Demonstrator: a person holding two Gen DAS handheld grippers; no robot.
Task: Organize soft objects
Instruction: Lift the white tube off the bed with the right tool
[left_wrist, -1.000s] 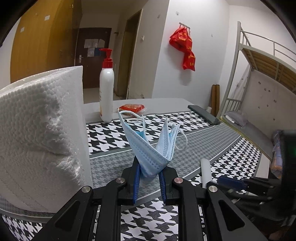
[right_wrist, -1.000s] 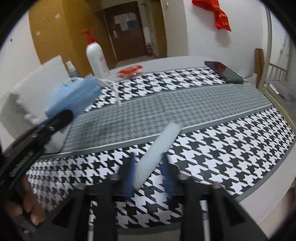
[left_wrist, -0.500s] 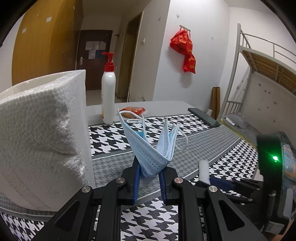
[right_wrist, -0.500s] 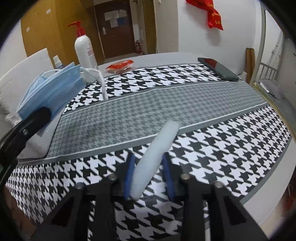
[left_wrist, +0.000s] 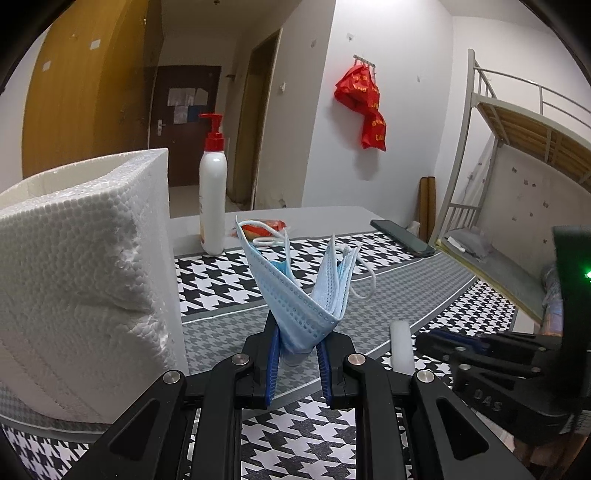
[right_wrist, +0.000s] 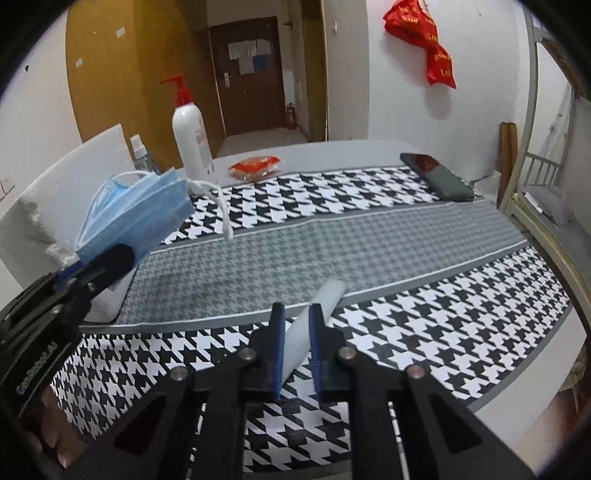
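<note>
My left gripper (left_wrist: 297, 334) is shut on a folded stack of blue face masks (left_wrist: 303, 291), held above the houndstooth tablecloth; the ear loops hang off to the right. The same masks (right_wrist: 136, 218) and left gripper (right_wrist: 99, 271) show at the left of the right wrist view. My right gripper (right_wrist: 297, 328) is shut on a white foam stick (right_wrist: 314, 317), held just above the cloth. The stick (left_wrist: 400, 345) and right gripper also show at the lower right of the left wrist view. A white foam box (left_wrist: 81, 273) stands close on the left.
A white pump bottle with red top (left_wrist: 212, 188) stands at the back of the table, a red packet (right_wrist: 255, 166) beside it. A dark phone (right_wrist: 436, 177) lies at the far right. A small spray bottle (right_wrist: 140, 151) stands behind the box. A bunk bed (left_wrist: 517, 184) is to the right.
The right gripper has lifted and steadied with the foam stick. The left gripper, still holding the masks, has shifted slightly; the foam box sits a little farther left in its view.
</note>
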